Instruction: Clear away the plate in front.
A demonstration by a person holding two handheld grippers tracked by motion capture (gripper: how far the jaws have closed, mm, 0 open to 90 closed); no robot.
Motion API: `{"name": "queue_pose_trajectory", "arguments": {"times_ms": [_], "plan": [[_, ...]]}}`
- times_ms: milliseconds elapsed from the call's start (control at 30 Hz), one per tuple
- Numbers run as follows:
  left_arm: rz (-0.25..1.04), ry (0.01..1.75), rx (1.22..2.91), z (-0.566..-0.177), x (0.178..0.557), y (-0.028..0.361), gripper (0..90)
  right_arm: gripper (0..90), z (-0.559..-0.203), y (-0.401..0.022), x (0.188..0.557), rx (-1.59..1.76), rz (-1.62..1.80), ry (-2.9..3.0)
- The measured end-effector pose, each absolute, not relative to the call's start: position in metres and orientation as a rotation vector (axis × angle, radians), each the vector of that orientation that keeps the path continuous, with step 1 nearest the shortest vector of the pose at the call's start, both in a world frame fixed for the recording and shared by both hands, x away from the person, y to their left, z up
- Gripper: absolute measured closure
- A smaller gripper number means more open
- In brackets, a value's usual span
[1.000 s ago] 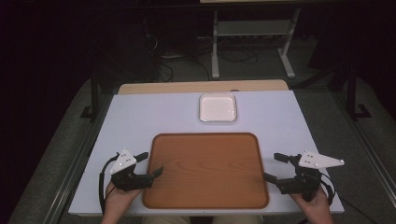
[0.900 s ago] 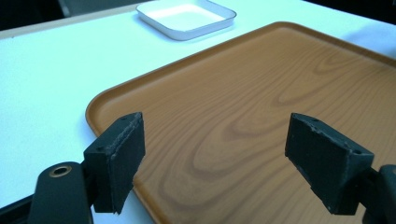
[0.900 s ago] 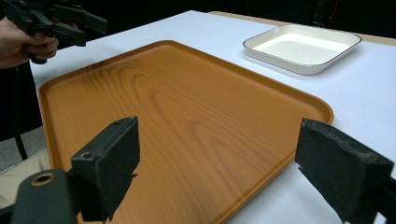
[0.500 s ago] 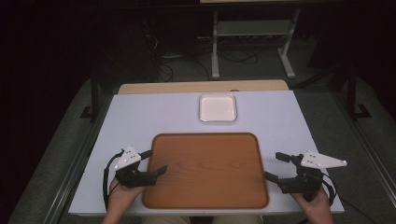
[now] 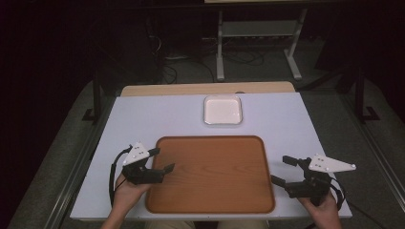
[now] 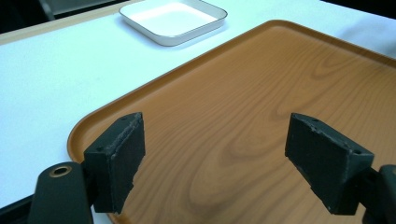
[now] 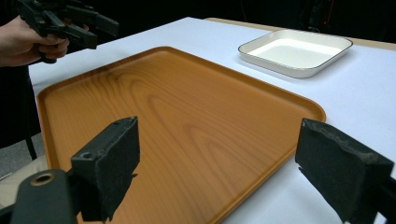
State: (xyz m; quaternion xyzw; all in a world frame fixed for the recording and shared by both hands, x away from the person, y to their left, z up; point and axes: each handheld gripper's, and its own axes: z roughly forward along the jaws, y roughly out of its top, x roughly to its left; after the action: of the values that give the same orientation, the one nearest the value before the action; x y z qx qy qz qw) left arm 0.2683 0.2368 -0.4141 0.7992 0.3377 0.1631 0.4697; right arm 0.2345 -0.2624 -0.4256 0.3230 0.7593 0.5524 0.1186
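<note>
A wooden-look orange tray (image 5: pixel 210 181) lies empty at the near middle of the white table. My left gripper (image 5: pixel 162 160) is open, its jaws reaching over the tray's left rim; in the left gripper view the left gripper (image 6: pixel 222 158) has only bare tray (image 6: pixel 261 93) between its jaws. My right gripper (image 5: pixel 281 170) is open at the tray's right rim; in the right gripper view the right gripper (image 7: pixel 224 168) straddles the tray's (image 7: pixel 163 107) corner edge. An empty white square dish (image 5: pixel 222 109) sits beyond the tray.
The white table top (image 5: pixel 143 119) ends in a wooden strip (image 5: pixel 205 88) at the far side. The dish (image 6: pixel 173 18) is also in the left gripper view, and the dish (image 7: pixel 294 51) and the left gripper (image 7: pixel 105 28) in the right gripper view. Metal stand legs (image 5: pixel 258 47) and cables are on the floor behind.
The left gripper has moved a little forward and inward, with its jaws now over the tray's left rim. The right gripper has barely shifted.
</note>
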Motion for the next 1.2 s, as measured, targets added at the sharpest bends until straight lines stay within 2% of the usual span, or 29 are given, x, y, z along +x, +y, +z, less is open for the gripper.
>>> {"name": "queue_pose_trajectory", "arguments": {"times_ms": [1200], "plan": [[0.366,0.818,2.055,-0.395,0.321,0.203,22.8,13.1,-0.426,-0.264,0.234,0.938,1.612,2.222]]}}
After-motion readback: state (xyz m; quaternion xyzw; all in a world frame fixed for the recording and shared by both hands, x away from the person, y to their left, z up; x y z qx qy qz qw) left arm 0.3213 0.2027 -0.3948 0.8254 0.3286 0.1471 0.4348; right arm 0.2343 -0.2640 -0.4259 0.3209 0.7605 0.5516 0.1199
